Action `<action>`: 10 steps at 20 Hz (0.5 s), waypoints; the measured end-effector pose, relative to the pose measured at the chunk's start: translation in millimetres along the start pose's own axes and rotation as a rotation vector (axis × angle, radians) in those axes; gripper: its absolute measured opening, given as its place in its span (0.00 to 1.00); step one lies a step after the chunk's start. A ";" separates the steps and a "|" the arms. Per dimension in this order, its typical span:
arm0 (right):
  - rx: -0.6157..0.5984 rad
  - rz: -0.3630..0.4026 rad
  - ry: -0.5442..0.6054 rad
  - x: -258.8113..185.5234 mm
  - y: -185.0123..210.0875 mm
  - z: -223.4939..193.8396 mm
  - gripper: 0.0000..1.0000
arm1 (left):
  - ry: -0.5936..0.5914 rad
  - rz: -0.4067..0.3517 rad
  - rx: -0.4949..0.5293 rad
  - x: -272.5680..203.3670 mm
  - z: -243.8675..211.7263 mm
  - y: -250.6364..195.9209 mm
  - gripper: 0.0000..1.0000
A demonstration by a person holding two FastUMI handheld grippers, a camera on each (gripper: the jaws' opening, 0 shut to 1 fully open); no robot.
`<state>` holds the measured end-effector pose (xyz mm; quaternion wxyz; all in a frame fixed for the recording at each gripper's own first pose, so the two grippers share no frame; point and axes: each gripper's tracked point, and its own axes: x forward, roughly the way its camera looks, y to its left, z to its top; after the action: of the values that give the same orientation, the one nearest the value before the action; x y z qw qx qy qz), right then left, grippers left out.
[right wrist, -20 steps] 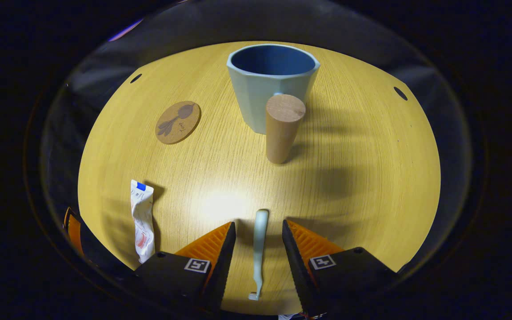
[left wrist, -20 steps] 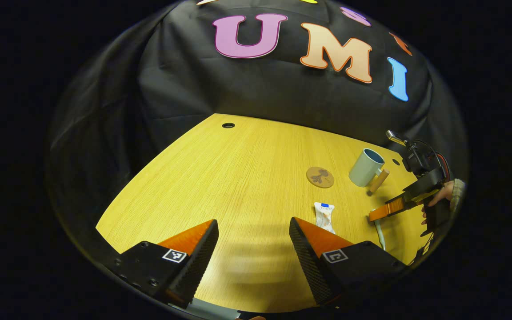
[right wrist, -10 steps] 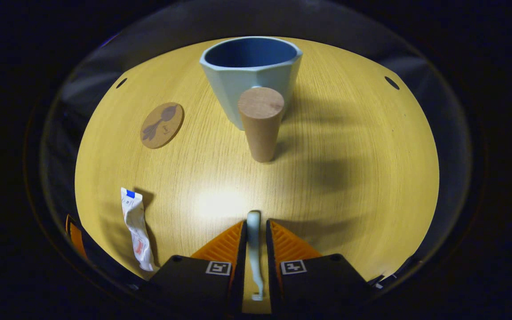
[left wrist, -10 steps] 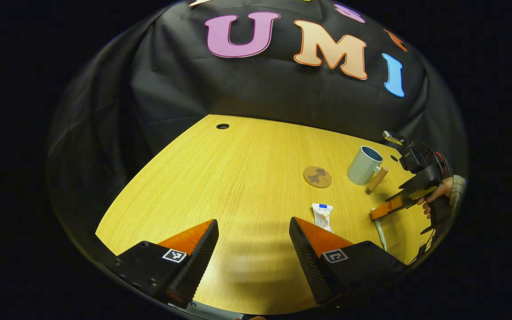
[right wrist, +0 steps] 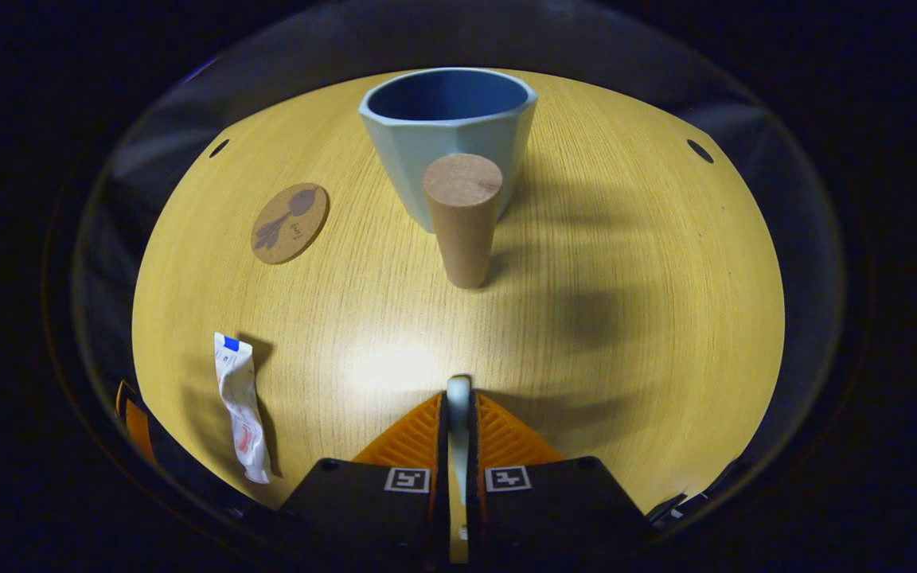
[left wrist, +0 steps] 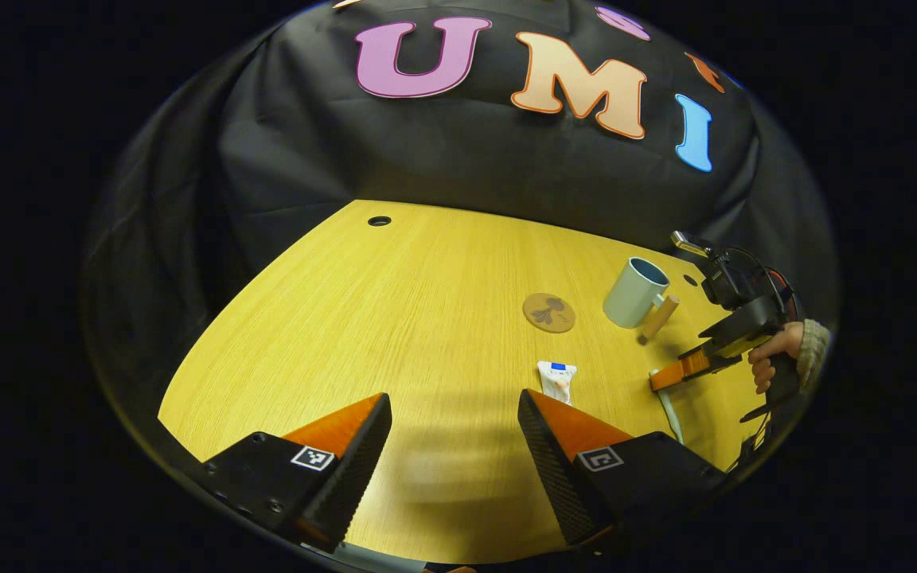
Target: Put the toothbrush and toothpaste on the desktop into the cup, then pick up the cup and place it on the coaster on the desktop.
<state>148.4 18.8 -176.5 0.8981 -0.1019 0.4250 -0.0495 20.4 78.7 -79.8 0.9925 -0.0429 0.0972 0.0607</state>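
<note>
On the worktop (right wrist: 626, 263), the blue cup (right wrist: 449, 135) stands straight ahead of the right tool (right wrist: 457, 414), which is clamped on the toothbrush (right wrist: 458, 398), its length pointing cupward. The left tool (left wrist: 452, 434) hangs apart, toothpaste (left wrist: 556, 377) nearby.

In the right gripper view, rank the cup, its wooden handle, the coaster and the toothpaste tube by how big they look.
1. cup
2. wooden handle, though it sits nearer the camera
3. toothpaste tube and coaster: one long and thin, one round, too alike to rank.
</note>
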 end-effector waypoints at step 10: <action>0.063 0.064 -0.149 -22.5 -7.9 -0.4 0.07 | 0.197 -0.137 0.048 29.3 -16.4 -60.4 0.94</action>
<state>133.9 14.9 -158.0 0.9311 -0.0633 0.3583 -0.0265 53.7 20.7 -97.3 0.9806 -0.0315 0.1927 -0.0142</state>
